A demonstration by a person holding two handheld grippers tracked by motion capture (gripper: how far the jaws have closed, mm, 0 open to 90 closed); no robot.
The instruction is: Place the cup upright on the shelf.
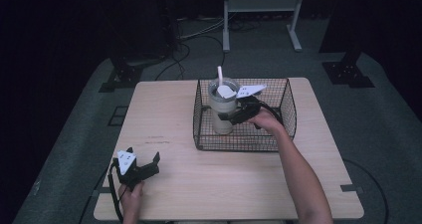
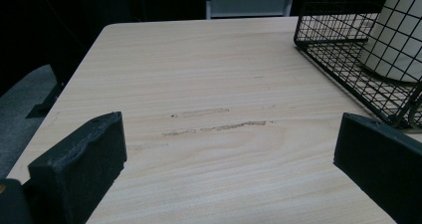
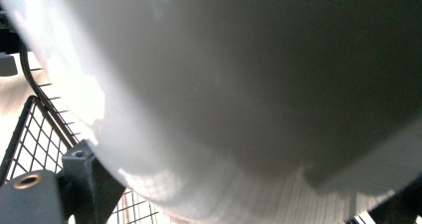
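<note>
A cream tumbler [image 1: 222, 109] with a lid and a white straw [image 1: 219, 74] stands upright in the left part of a black wire basket [image 1: 244, 143] at the table's middle back. My right gripper [image 1: 230, 117] reaches into the basket from the right, its jaws closed on the tumbler's side. In the right gripper view the tumbler [image 3: 239, 84] is pressed close between the jaws. My left gripper [image 1: 144, 153] rests on the table near the front left corner. It is open with nothing between its jaws [image 2: 229, 154]. Its view shows the basket [image 2: 338, 59] and tumbler [image 2: 398, 35] at upper right.
The light wooden table [image 1: 169, 114] has faint scuff marks [image 2: 219, 127] ahead of the left gripper. A metal frame [image 1: 261, 15] and cables lie on the dark floor beyond the table.
</note>
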